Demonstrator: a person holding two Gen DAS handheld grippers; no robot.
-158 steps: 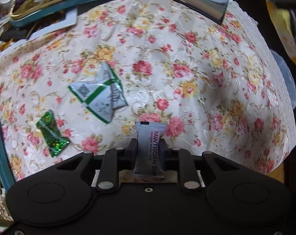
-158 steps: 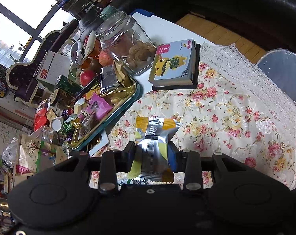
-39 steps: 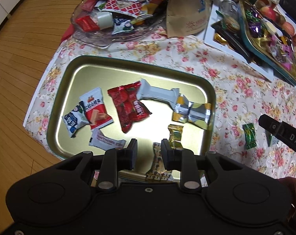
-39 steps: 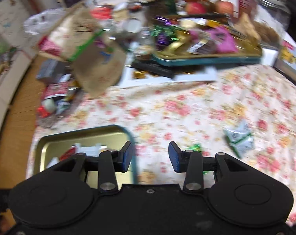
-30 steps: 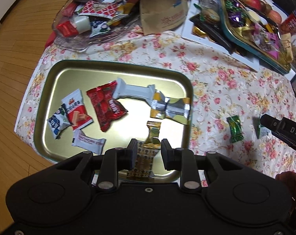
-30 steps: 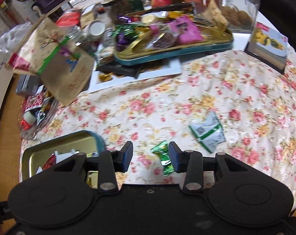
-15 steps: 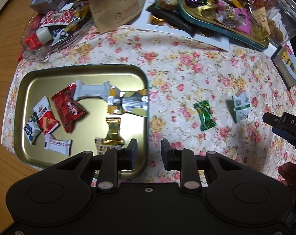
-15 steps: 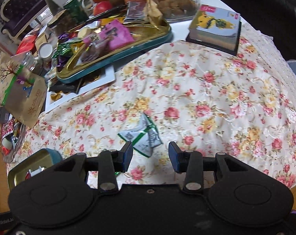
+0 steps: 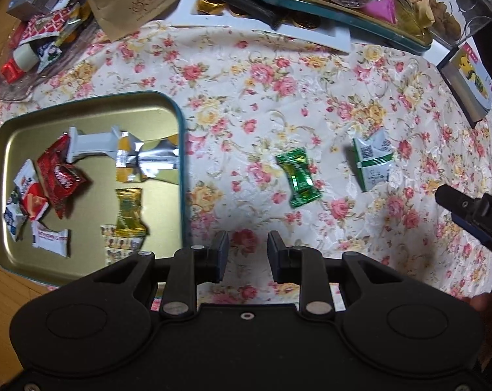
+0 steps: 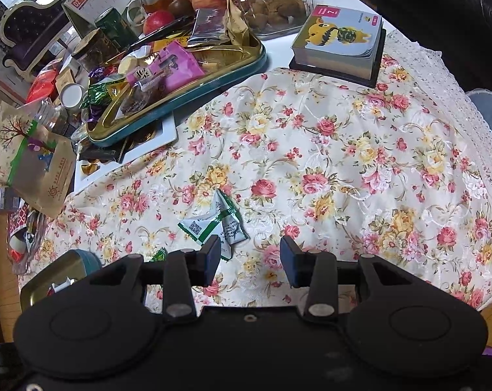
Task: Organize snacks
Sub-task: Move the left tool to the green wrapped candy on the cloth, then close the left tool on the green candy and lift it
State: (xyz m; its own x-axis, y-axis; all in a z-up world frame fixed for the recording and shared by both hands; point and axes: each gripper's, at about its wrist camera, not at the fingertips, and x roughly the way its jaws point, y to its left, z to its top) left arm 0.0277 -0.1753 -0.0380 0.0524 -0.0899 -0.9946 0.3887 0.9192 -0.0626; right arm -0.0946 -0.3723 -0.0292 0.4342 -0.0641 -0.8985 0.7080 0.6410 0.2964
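Note:
A gold tray with a teal rim lies at the left on the floral cloth and holds several wrapped snacks, among them a red packet and a silver-and-yellow one. Two snacks lie loose on the cloth: a green candy and a white-and-green packet. My left gripper hangs open and empty over the cloth, just right of the tray and below the green candy. My right gripper is open and empty, its left finger next to the white-and-green packet; it also shows at the left wrist view's right edge.
Along the table's far side stand a teal tray heaped with snacks, a brown paper bag, a glass jar, apples and a small book. A glass dish of packets sits at the far left. The cloth's lace edge hangs off the right.
Both grippers, earlier shut on snacks, now stand empty, and those snacks lie in the gold tray. Over the last second both slid right, from the tray toward the loose snacks.

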